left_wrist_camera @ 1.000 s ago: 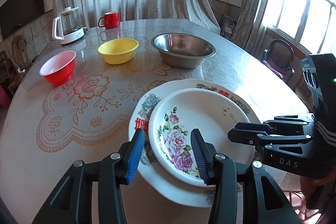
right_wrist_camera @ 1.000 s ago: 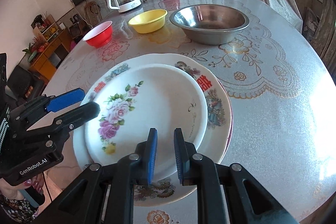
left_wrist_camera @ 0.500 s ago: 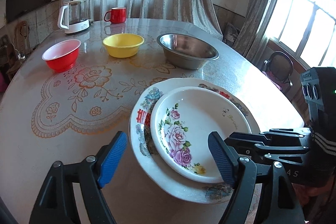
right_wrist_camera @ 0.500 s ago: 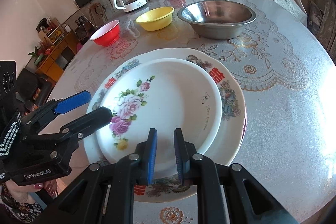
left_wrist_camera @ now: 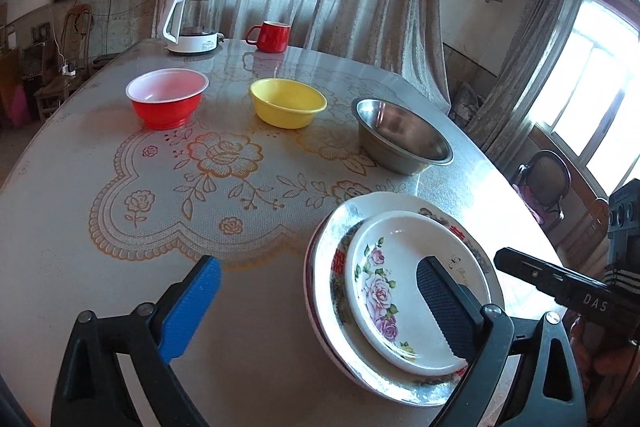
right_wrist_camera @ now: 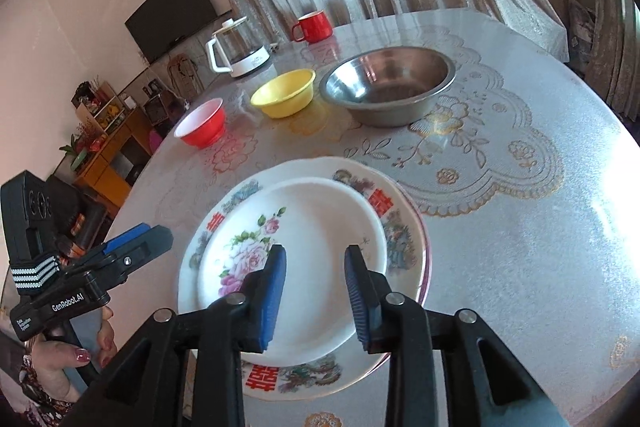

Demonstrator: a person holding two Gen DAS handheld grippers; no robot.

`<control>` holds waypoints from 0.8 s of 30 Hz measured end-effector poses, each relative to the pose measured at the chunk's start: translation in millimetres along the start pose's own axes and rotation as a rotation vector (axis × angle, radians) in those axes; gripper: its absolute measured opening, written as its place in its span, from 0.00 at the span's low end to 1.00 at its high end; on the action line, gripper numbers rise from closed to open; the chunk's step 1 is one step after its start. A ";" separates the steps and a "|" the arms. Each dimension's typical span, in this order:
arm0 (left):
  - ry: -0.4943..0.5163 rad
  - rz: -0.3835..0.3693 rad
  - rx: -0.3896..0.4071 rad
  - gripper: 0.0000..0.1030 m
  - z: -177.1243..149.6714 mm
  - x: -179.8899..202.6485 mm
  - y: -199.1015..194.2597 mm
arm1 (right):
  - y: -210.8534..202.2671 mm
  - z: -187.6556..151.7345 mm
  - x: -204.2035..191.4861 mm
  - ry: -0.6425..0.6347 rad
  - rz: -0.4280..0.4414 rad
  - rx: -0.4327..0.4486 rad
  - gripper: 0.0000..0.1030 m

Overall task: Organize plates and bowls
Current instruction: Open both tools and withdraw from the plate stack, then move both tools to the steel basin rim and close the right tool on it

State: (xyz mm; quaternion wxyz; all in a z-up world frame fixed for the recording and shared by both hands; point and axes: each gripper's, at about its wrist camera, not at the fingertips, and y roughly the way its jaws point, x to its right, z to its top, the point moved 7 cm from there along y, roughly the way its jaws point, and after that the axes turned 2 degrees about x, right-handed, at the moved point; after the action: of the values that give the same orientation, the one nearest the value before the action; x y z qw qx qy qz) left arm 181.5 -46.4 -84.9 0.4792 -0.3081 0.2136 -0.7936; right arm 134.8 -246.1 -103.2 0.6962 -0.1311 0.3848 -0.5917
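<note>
A small white plate with pink roses (left_wrist_camera: pixel 404 283) (right_wrist_camera: pixel 304 267) lies stacked on a larger patterned plate (left_wrist_camera: pixel 332 267) (right_wrist_camera: pixel 396 223) at the table's near edge. A red bowl (left_wrist_camera: pixel 167 97) (right_wrist_camera: pixel 201 121), a yellow bowl (left_wrist_camera: pixel 287 102) (right_wrist_camera: pixel 284 92) and a steel bowl (left_wrist_camera: pixel 402 135) (right_wrist_camera: pixel 390 83) stand in a row further back. My left gripper (left_wrist_camera: pixel 320 307) is open wide and empty, left of the plates. My right gripper (right_wrist_camera: pixel 316 291) is open and empty above the plates' near rim.
A white kettle (left_wrist_camera: pixel 192 23) (right_wrist_camera: pixel 238 47) and a red mug (left_wrist_camera: pixel 270 35) (right_wrist_camera: pixel 314 26) stand at the table's far edge by the curtain. A lace-pattern cloth (left_wrist_camera: pixel 200 187) covers the round table. A chair (left_wrist_camera: pixel 546 183) stands beyond the table's right side.
My left gripper opened wide and drew back to the left, off the plates. My right gripper opened from shut and rose a little. The plates stayed stacked.
</note>
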 end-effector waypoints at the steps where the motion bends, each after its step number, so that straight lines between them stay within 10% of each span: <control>1: 0.000 0.003 0.001 0.98 3.3 -0.1 0.9 | -2.3 5.2 4.7 0.010 -0.009 0.014 0.34; 24: 0.058 -0.013 -0.105 0.99 102.5 31.0 102.4 | 35.8 108.1 126.8 0.195 -0.126 0.095 0.39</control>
State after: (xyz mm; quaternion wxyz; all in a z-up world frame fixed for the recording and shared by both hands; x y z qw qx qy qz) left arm 306.1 -124.5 -67.4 0.4507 -0.3110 0.2668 -0.7931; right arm 235.8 -383.3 -101.9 0.6225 -0.0638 0.4131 -0.6616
